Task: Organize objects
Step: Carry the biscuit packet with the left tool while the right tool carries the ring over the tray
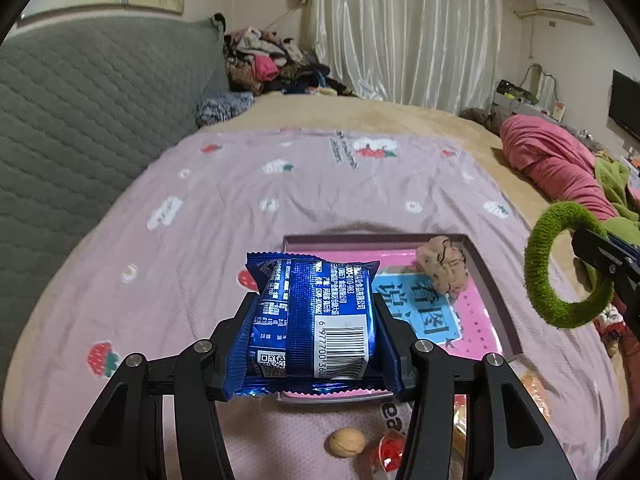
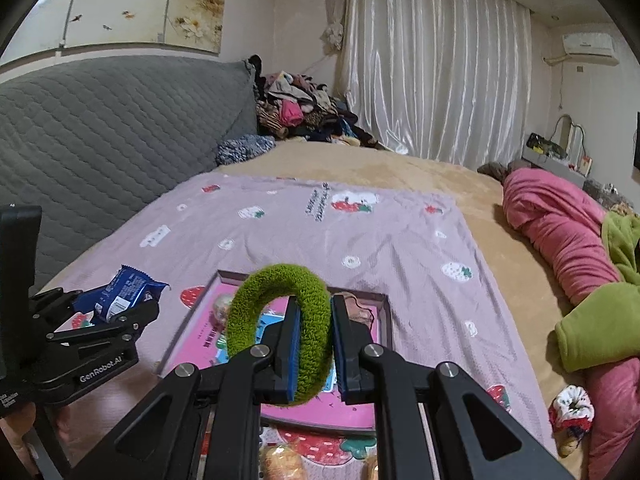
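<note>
Hand-held grippers: two; left hand-held gripper clamps one blue snack packet, right hand-held gripper pinches one green scrunchie.
Left view only: one walnut.

My right gripper pinches a fuzzy green hair ring between its blue pads, above a shallow pink-lined box on the strawberry-print sheet. At the left, my left gripper grips a blue snack packet.
</note>
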Demonstrator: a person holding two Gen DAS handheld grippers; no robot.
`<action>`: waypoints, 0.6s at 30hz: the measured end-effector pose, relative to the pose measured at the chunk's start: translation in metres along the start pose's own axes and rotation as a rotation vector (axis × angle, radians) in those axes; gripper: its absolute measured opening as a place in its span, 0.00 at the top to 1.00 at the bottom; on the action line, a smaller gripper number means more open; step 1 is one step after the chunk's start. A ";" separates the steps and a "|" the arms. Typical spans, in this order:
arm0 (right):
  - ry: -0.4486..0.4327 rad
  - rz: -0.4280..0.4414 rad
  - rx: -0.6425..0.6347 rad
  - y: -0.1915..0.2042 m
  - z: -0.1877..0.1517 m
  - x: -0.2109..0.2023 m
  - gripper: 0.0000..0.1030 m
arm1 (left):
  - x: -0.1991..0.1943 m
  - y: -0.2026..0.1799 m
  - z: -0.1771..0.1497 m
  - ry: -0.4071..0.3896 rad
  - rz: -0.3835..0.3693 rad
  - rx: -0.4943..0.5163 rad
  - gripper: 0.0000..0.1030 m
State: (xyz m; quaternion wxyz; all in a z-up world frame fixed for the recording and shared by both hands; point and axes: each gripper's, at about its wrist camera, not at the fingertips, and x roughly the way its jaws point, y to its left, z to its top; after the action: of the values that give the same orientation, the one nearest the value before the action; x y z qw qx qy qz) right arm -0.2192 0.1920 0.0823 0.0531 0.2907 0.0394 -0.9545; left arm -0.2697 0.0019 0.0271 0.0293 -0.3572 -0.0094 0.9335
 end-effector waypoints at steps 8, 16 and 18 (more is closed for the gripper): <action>0.035 0.011 0.045 -0.011 -0.020 0.039 0.86 | 0.044 -0.001 -0.017 0.039 0.017 0.005 0.46; 0.054 0.019 0.089 -0.018 -0.033 0.076 0.86 | 0.084 -0.002 -0.029 0.049 0.044 -0.030 0.46; 0.070 0.026 0.100 -0.021 -0.041 0.090 0.86 | 0.095 -0.002 -0.032 0.050 0.050 -0.030 0.46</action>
State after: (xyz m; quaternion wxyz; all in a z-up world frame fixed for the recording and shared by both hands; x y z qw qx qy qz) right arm -0.2738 0.2097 -0.0010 0.0493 0.3266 -0.0102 -0.9438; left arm -0.3189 0.0099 -0.0604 0.0009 -0.3811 -0.0140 0.9244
